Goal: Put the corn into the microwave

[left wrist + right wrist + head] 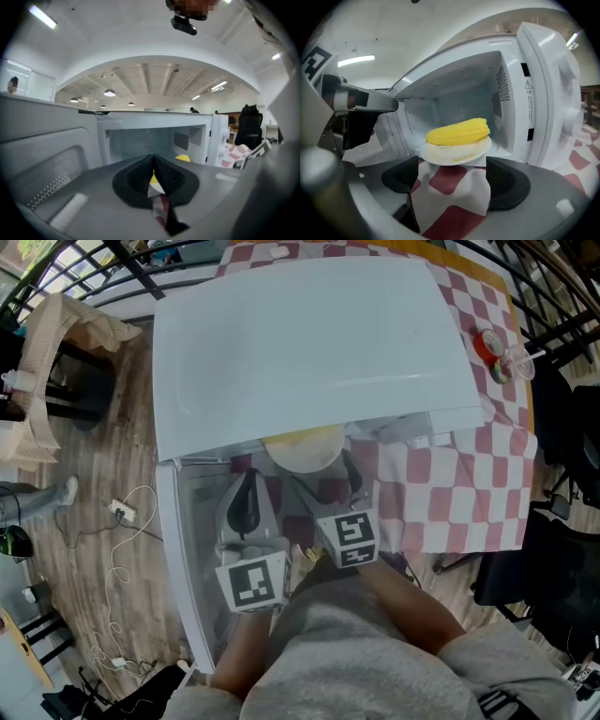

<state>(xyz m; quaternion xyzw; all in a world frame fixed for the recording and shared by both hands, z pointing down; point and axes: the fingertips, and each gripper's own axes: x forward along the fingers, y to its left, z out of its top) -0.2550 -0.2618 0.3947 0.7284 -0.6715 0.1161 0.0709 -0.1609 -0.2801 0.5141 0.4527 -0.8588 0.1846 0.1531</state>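
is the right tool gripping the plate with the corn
No, the right tool has its jaws wide apart, touching neither the plate nor the corn.

The person wears a grey sweatshirt (375,662). The left gripper (154,174) and right gripper (452,174) are grey with black ribbed pads (506,180), each topped by a black-and-white marker cube (251,582).

floor (127,427): wood planks | tablecloth (459,484): red-white checks | strip light (42,16): lit, ceiling
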